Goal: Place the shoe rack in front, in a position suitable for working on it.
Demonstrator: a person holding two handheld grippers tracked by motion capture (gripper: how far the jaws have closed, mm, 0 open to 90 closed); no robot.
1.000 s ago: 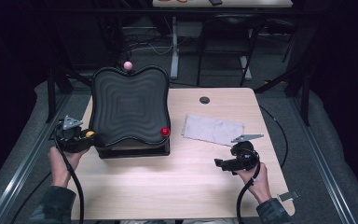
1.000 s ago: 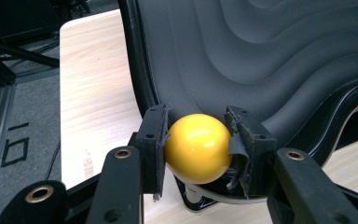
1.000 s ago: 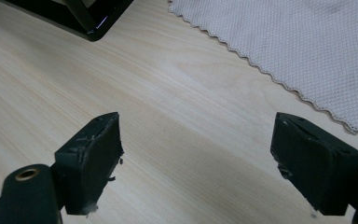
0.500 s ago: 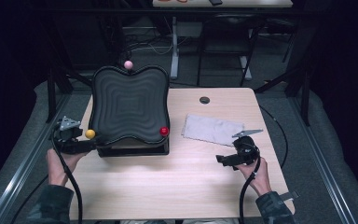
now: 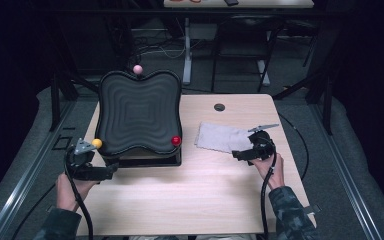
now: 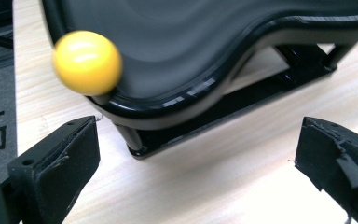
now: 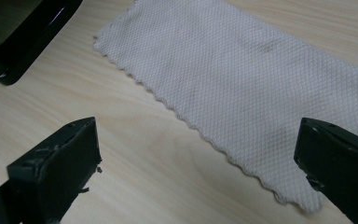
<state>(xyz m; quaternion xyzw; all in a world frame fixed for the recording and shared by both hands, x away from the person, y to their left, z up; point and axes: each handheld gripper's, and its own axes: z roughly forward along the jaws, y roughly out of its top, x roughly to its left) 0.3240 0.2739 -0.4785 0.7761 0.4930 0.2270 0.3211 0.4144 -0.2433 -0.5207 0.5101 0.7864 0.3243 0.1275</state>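
Item: black wavy tray [image 5: 139, 117] on its stand, at the left half of the wooden table [image 5: 190, 190]. It carries three knobs: a yellow ball [image 5: 97, 143] at its near left corner, a red ball [image 5: 176, 141] at its near right corner, and a pink ball [image 5: 137, 69] at the far edge.

Item: pale cloth [image 5: 220, 136], lying flat on the table to the right of the tray, apart from it.

Step in hand, as we judge it: both hands are free of the tray, and the cloth looks to be next. To do it well, we bring the right tongs low over the near edge of the cloth, pinch one layer without scraping the table, and keep the left tongs away from the yellow ball so the tray does not tip.

Left tongs [image 6: 198, 163]: the jaws have just been opening and now stand spread wide. Nothing lies between them. The yellow ball [image 6: 87, 62] sits just ahead, untouched.

Right tongs [image 7: 198, 163]: spread wide, holding nothing. They hover over bare table at the near edge of the cloth [image 7: 256, 93], which lies ahead between the jaws, unpinched.
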